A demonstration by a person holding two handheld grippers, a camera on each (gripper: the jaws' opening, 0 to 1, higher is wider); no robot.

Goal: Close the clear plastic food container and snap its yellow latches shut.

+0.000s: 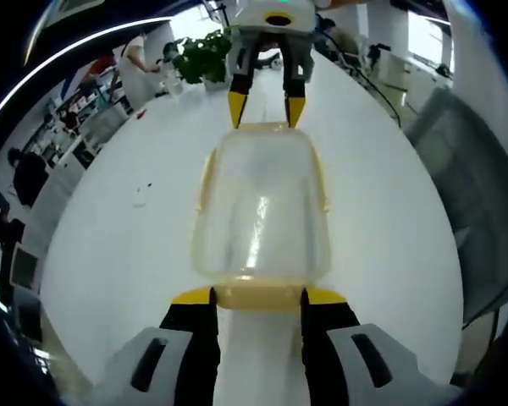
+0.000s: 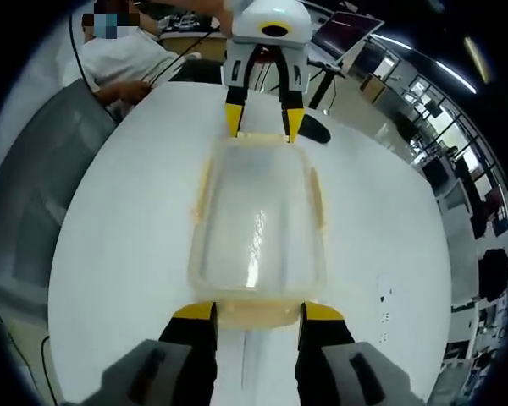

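Note:
A clear plastic food container (image 1: 261, 211) (image 2: 258, 224) rests on the white round table (image 1: 381, 211) (image 2: 127, 237) with its lid lying on top. Thin yellow latches run along its long sides (image 1: 205, 182) (image 2: 317, 196) and across both short ends. My left gripper (image 1: 259, 298) (image 2: 263, 120) stands open at one short end, its yellow-tipped jaws flanking the end latch (image 1: 258, 296). Facing it from the opposite end, my right gripper (image 2: 259, 313) (image 1: 266, 110) is also open, with its jaws either side of the other end latch (image 2: 258, 315).
A grey chair back (image 1: 474, 194) (image 2: 25, 194) stands against the table edge. A potted plant (image 1: 205, 55) sits at one far edge. A seated person (image 2: 127, 51), a laptop (image 2: 347, 30) and a dark object (image 2: 315, 131) are at the other end.

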